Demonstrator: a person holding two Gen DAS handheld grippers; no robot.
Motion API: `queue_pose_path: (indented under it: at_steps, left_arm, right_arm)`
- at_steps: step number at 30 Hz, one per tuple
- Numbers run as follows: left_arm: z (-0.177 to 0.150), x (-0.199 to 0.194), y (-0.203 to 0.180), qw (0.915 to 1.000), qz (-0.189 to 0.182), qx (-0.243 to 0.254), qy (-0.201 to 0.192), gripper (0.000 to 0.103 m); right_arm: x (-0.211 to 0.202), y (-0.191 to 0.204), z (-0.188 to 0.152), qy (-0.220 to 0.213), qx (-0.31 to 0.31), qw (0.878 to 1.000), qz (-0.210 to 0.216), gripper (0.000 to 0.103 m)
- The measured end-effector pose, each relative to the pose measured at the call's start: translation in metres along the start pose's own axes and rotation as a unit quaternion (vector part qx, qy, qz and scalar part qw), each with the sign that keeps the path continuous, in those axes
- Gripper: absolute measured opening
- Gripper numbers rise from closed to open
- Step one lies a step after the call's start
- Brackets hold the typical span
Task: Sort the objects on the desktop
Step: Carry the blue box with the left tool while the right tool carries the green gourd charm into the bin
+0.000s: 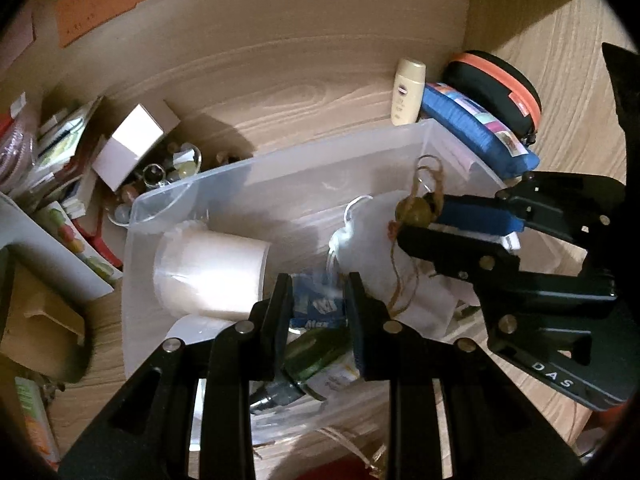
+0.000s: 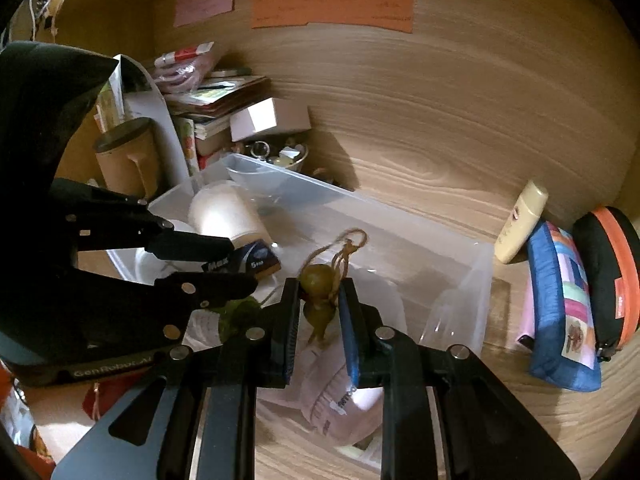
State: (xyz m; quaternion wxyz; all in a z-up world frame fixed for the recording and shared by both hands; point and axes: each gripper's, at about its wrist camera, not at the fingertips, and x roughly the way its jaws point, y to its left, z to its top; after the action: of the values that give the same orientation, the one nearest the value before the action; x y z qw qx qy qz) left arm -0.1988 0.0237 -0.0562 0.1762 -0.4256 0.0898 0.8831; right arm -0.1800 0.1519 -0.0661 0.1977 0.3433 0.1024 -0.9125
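Right claw (image 2: 318, 304) clamped on a small green gourd charm (image 2: 319, 280) with twine loop; both pads press its sides, twine tail trailing below. Charm hangs over the clear bin (image 1: 280, 168), above a white drawstring pouch (image 1: 368, 232). Seen from the left wrist, the same charm (image 1: 414, 210) sits at the tip of the right claw (image 1: 416, 220), inside the bin's outline, near its right end.

Left claw (image 1: 316, 308) apart, holding nothing. It hovers low over the bin's near side, a blue pack (image 1: 318, 308) showing between the fingers and a green bottle (image 1: 316, 356) just below. No contact that I can make out.

Bin already holds a white roll (image 1: 212, 272), the pouch, the pack, the bottle. Outside it on the tabletop (image 1: 280, 92): cream bottle (image 1: 408, 92), blue pouch (image 1: 476, 132) and black case (image 1: 496, 88) at the right end; white box (image 1: 132, 144) and book pile at the left.

Step in hand, as I read it: dropping the charm into the bin. Carry looks done; release not yet made.

Next move calls for lowering a little and parting the pads so the charm lands clear of the pouch cord. Risk: twine snagging on a pad and riding back out. Left claw seems placed to take the pack or bottle, or simply waiting; cannot tell which.
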Motion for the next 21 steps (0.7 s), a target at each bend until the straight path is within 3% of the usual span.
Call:
queue_pose_path:
  at_steps: [6, 14, 17, 21]
  left_arm:
    - [0.000, 0.003, -0.004, 0.9999, -0.004, 0.010, 0.002, 0.026]
    - [-0.002, -0.009, -0.003, 0.9998, 0.019, 0.006, -0.009, 0.028]
    - [-0.004, -0.017, 0.002, 0.9996, 0.025, -0.006, -0.013, 0.032]
    - [-0.008, -0.035, 0.009, 0.9987, 0.040, -0.013, -0.027, 0.039]
  right_arm:
    - [0.005, -0.006, 0.001, 0.003, 0.005, 1.000, -0.018, 0.019]
    - [0.006, -0.010, 0.003, 0.007, 0.011, 1.000, -0.015, 0.037]
    - [0.003, -0.014, 0.003, 0.008, 0.021, 1.000, -0.016, 0.051]
    - [-0.008, -0.026, 0.008, -0.001, 0.060, 0.998, -0.007, 0.053]
